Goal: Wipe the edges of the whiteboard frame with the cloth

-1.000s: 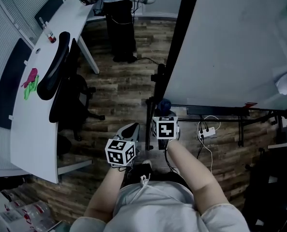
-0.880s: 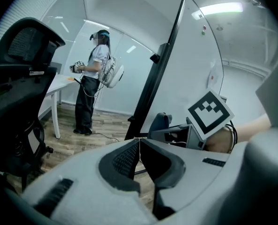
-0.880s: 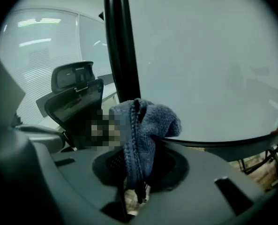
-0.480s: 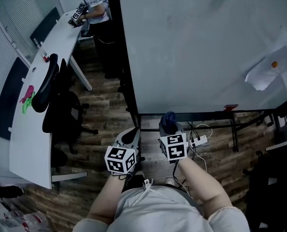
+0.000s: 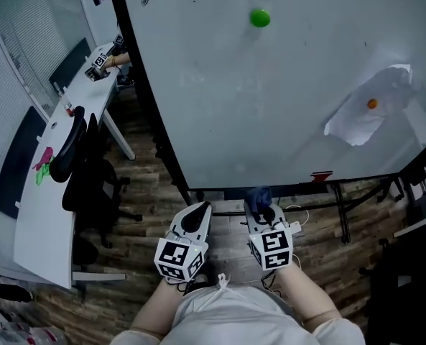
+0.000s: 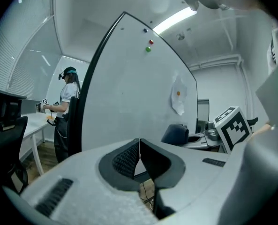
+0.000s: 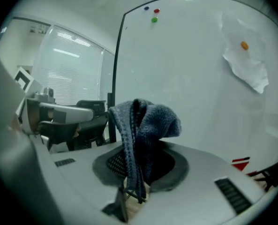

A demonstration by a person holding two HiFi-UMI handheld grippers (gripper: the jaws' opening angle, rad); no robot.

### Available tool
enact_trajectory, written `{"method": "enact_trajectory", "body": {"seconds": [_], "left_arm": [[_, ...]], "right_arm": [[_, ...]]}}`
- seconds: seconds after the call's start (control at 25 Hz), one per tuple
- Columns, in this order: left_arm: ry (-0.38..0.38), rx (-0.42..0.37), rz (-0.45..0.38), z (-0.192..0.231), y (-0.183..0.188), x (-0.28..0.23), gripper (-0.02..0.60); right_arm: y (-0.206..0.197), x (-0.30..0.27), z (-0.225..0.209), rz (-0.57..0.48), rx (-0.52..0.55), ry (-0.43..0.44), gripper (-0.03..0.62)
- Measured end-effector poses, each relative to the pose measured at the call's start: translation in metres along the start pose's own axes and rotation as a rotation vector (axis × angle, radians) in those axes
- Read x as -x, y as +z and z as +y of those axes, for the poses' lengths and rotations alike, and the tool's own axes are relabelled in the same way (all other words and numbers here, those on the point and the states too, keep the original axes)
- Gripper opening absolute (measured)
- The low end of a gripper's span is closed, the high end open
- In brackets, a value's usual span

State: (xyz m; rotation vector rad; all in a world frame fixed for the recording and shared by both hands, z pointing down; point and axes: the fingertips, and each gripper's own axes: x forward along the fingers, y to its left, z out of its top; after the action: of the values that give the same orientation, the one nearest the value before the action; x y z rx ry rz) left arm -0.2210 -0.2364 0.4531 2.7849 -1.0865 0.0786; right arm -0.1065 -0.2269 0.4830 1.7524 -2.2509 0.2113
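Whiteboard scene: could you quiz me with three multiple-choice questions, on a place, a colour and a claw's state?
1. Where is the cloth? A) in the right claw B) on the desk C) on the floor
2. What colour is the magnet pinning the paper sheet? A) green B) orange C) blue
3. How is the left claw? A) wide open B) shut on a pen C) shut, empty
Answers: 1 A, the cloth bunches between its jaws; 2 B, an orange dot sits on the sheet; 3 C, its jaws meet, nothing between.
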Motion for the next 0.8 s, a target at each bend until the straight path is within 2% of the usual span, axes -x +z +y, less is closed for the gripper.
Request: {"method": "enact_trajectory", "body": {"seconds": [0.28, 0.8], "left_arm": [[-0.022, -0.014, -0.038, -0.022, 0.014, 0.010, 0.020], [-0.036, -0.024, -0.012, -0.028, 0.005, 0.011, 0.020]], "right_arm": [[0.025, 0.032, -0.003, -0.078, -0.011, 0.019, 0.084], [0.021, 0.034, 0.009, -0.069, -0.042, 0.062, 0.078]]}}
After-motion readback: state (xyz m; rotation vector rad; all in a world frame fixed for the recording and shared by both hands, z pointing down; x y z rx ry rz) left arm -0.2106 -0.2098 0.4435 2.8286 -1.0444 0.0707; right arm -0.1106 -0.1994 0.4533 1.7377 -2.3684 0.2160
